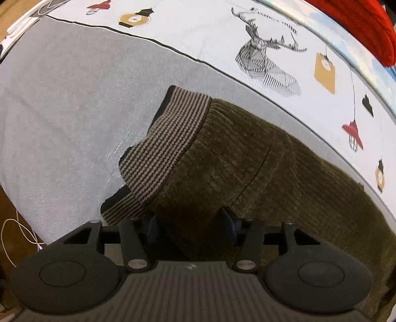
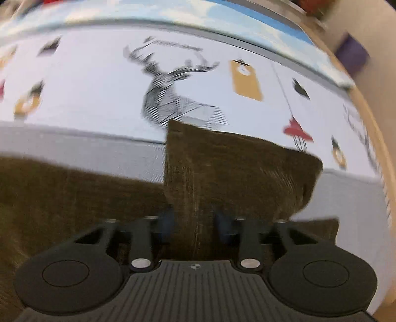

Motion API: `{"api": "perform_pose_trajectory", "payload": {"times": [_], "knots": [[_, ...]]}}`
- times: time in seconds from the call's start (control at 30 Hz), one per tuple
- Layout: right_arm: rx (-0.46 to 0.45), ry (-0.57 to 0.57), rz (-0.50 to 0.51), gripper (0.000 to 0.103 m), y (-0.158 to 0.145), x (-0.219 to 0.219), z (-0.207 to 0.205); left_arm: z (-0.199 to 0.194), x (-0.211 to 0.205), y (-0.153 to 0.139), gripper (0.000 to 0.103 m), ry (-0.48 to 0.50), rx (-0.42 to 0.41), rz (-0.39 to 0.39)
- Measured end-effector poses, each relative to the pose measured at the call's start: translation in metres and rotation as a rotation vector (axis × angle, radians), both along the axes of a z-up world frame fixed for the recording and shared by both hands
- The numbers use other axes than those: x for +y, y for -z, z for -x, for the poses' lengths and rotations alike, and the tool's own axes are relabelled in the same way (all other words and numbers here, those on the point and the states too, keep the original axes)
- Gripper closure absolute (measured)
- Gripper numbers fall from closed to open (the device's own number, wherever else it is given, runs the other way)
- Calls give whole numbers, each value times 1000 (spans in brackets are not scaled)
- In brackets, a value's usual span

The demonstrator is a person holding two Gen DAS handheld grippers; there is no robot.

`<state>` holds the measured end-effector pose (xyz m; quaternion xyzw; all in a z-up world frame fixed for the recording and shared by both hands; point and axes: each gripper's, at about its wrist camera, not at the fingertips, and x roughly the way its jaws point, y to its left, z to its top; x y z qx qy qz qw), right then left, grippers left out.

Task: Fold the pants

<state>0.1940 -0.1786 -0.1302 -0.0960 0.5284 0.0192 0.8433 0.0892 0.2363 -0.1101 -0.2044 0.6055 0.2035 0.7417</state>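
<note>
Down at our left gripper (image 1: 189, 223), the two blue fingertips (image 1: 229, 219) stand apart with olive cloth lying between them; whether they pinch it or only straddle it we cannot tell, since the tips sit in shadow and the gripper body covers what lies beneath. Just ahead lies the pants (image 1: 247, 161), a ribbed olive-green pair with a striped brown-and-tan waistband (image 1: 168, 148) turned toward the left of that view; their lower right part runs out of frame. They rest on a grey bedsheet (image 1: 61, 99), bordered further off by a white printed cover (image 1: 210, 32) showing a stag and hanging lamps. A red cloth (image 1: 366, 22) is cut off at the upper right, and a white cable (image 1: 14, 237) trails at the left edge.

Our right gripper (image 2: 194, 223) appears to be clamped on a raised fold of the pants (image 2: 235, 173), which stands up from between its fingers and hides part of the stag print. That whole view is blurred, so the pads' contact is hard to confirm. More olive fabric spreads low to the left.
</note>
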Motion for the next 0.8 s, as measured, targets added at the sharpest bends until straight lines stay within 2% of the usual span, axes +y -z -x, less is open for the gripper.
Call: {"api": "perform_pose_trajectory", "payload": {"times": [0.03, 0.13, 0.27, 0.33, 0.4, 0.47, 0.53, 0.67, 0.7, 0.77, 0.8], "knots": [[-15, 39, -31, 95, -5, -10, 0, 0, 0, -1, 67, -1, 1, -12], [-109, 198, -133, 96, -28, -52, 13, 5, 2, -10, 88, -4, -17, -38], [-268, 413, -354, 97, -67, -130, 60, 19, 2, -35, 95, 18, -127, -45], [-325, 476, -463, 97, -78, -164, 92, 33, 1, -52, 96, 30, -200, -48], [-345, 501, -510, 97, -81, -185, 121, 46, 1, -65, 96, 53, -246, -53], [-304, 526, -563, 97, -71, -206, 147, 61, 2, -68, 96, 66, -244, -44], [-213, 569, -605, 96, -53, -221, 163, 70, 6, -59, 96, 48, -187, -14], [62, 628, -677, 89, 4, -241, 175, 64, -1, -32, 95, 60, -28, 6], [81, 643, -667, 88, 9, -242, 176, 62, -2, -29, 92, 44, -15, -1], [67, 668, -631, 84, 13, -246, 173, 59, 2, -26, 74, 5, -24, 14], [56, 693, -620, 71, 13, -250, 171, 58, 5, -25, 57, -26, -32, 33]]}}
